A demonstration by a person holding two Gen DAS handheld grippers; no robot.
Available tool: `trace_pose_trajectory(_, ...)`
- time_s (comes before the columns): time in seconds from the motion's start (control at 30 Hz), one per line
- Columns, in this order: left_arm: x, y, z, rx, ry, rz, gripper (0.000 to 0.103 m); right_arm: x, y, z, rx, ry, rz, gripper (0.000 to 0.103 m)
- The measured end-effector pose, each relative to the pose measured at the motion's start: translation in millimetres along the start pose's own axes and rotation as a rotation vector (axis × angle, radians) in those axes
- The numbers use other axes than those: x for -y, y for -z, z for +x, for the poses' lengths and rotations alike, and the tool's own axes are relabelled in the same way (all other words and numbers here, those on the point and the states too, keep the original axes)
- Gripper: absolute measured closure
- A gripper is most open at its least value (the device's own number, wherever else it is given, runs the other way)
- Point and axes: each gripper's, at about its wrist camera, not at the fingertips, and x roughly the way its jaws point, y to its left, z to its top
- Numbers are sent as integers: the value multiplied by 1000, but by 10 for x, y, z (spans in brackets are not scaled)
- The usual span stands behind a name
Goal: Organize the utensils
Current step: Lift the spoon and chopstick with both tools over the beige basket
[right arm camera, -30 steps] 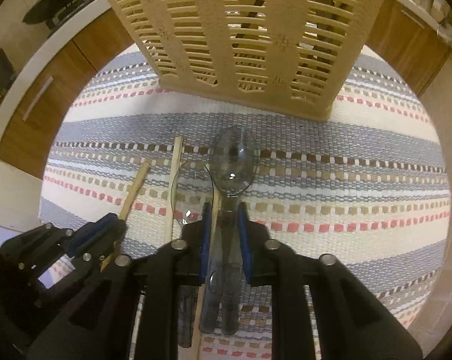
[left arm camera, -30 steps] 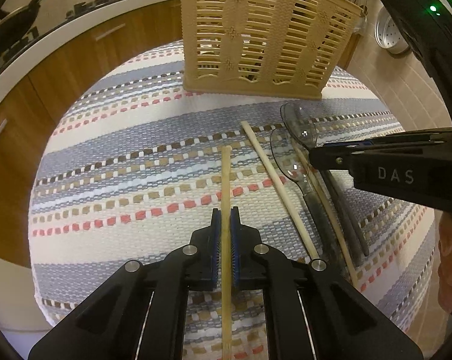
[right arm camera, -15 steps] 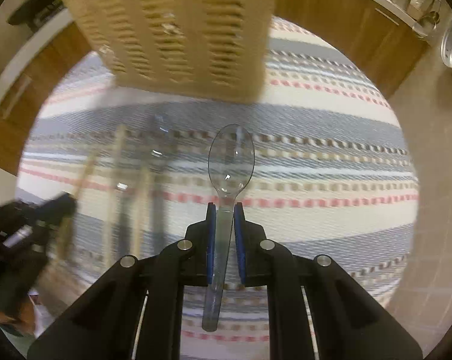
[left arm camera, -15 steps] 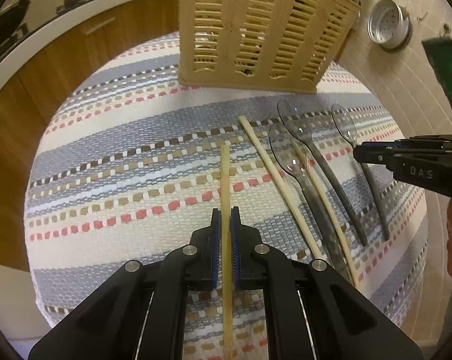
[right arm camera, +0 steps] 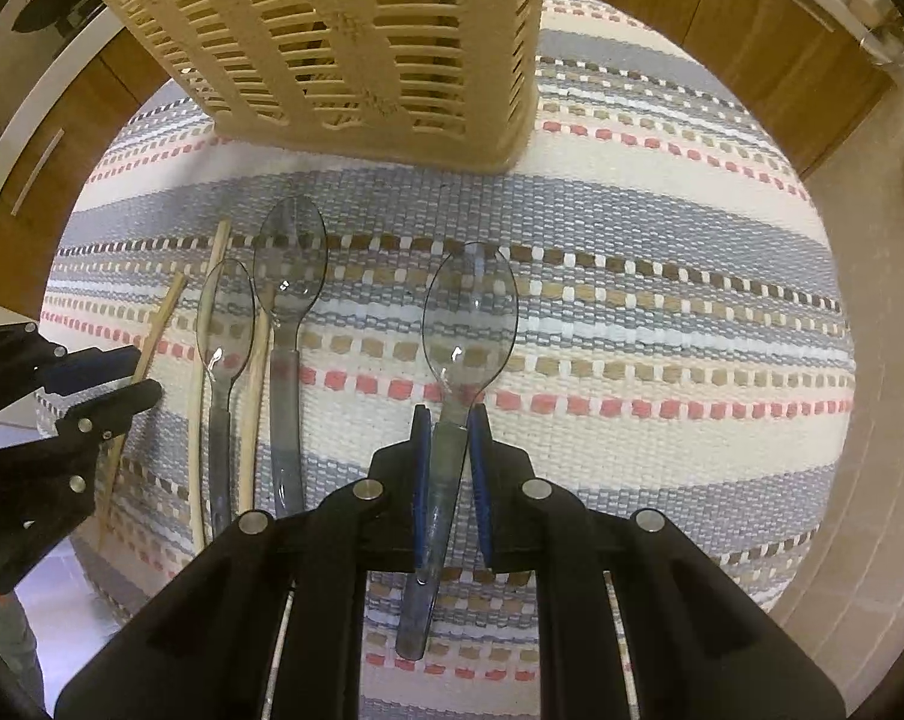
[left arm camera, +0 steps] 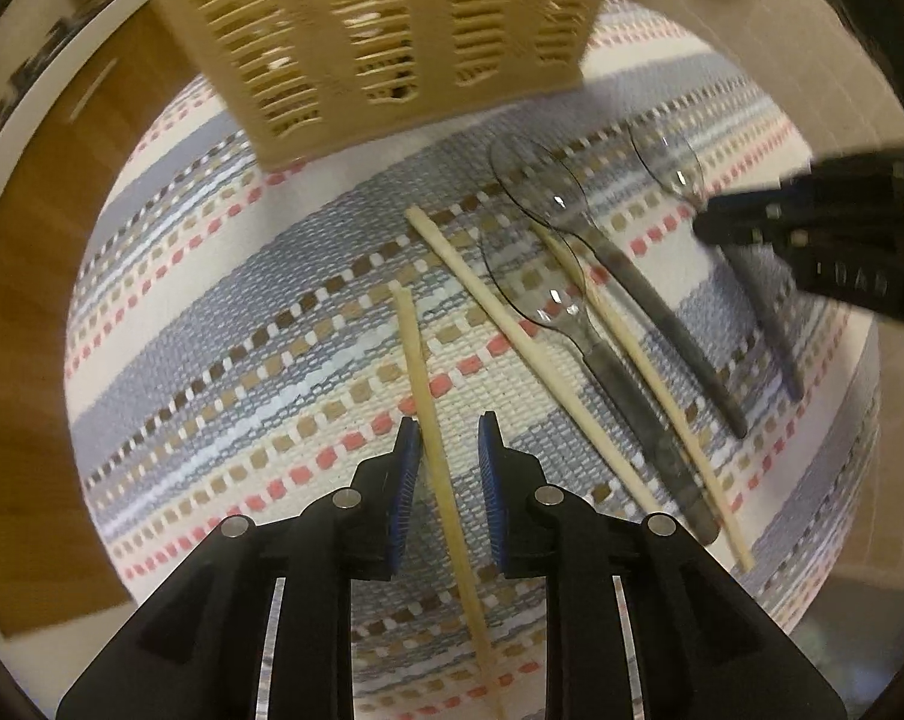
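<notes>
My left gripper (left arm camera: 449, 447) is open, its blue pads astride a wooden chopstick (left arm camera: 428, 414) that lies on the striped cloth (left arm camera: 224, 312). Two more chopsticks (left arm camera: 512, 336) and two clear plastic spoons (left arm camera: 548, 276) lie to its right. My right gripper (right arm camera: 450, 426) has its jaws a little apart around the handle of a third clear spoon (right arm camera: 470, 318), which lies flat on the cloth, apart from the others; whether the pads touch it is unclear. A beige slotted utensil basket (right arm camera: 368, 48) stands at the far side.
The cloth covers a round table (right arm camera: 662, 276). Wooden cabinets (right arm camera: 770, 36) and a tiled floor (right arm camera: 860, 360) surround it. The left gripper also shows at the left edge of the right wrist view (right arm camera: 101, 381).
My left gripper has opened and let go of the chopstick, and the view has swung closer to the basket. My right gripper has set the spoon down to the right and its jaws have loosened.
</notes>
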Motion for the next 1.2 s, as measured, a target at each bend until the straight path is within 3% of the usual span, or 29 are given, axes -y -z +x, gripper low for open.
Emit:
trace_pose_trajectory(0.03, 19, -17, -2, -6, 1, 4, 87, -1, -14, 11, -3, -2, -4, 92)
trace_pose_trajectory(0.07, 37, -31, 6, -6, -8, 3, 98, -52, 1, -1, 0, 2, -9, 93)
trace_pose_trajectory(0.23, -9, -13, -33, 58, 18, -50, 99, -118, 53, -48, 50, -16, -3, 93)
trace_pose_trajectory(0.3, -68, 49, -72, 125, 48, -87, 99, -163, 116, -160, 96, -2, -16, 93)
trace_pose_trajectory(0.4, -152, 157, -219, 207, 81, -138, 99, -205, 196, -391, 183, -60, -24, 93)
trace_pose_trajectory(0.67, -297, 336, -977, 563, 129, -225, 99, -335, 465, -998, 404, -151, -60, 93)
trace_pose_trajectory(0.8, -405, 240, -1399, 706, 199, -235, 99, -380, 452, -1386, 536, -180, -63, 93)
trace_pose_trajectory(0.9, -561, 75, -1672, 790, 214, -230, 99, -452, 314, -1590, 634, -192, -59, 93)
trace_pose_trajectory(1.07, -619, -182, -2080, 1000, 153, -264, 99, -369, 29, -1918, 832, -181, -16, 93)
trace_pose_trajectory(1.2, -684, -305, -2164, 1139, 176, -328, 99, -268, -222, -2082, 942, -171, 50, 93)
